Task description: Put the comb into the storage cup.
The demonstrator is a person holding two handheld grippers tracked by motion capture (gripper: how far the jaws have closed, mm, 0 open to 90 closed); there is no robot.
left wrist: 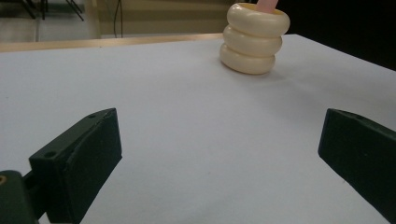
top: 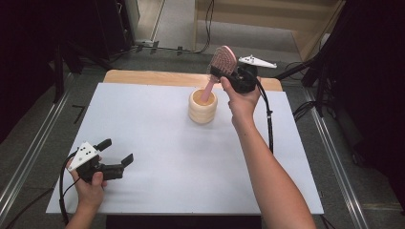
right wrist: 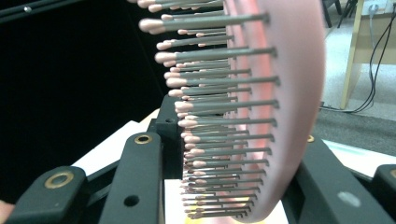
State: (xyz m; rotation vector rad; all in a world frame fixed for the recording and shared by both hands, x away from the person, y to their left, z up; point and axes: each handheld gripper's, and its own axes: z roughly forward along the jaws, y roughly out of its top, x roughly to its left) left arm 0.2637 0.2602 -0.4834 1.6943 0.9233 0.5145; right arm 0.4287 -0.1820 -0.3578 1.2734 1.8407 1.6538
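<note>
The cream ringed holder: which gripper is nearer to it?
Right. The right gripper is just above the cream ringed holder, clamped on the pink hairbrush whose handle stands in it. The left gripper sits open at the near left corner.

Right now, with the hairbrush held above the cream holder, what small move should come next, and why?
Probably open the right gripper: it grips the pink hairbrush by the head, and the handle already sits inside the cream ringed holder. The left gripper rests open, far away.
</note>
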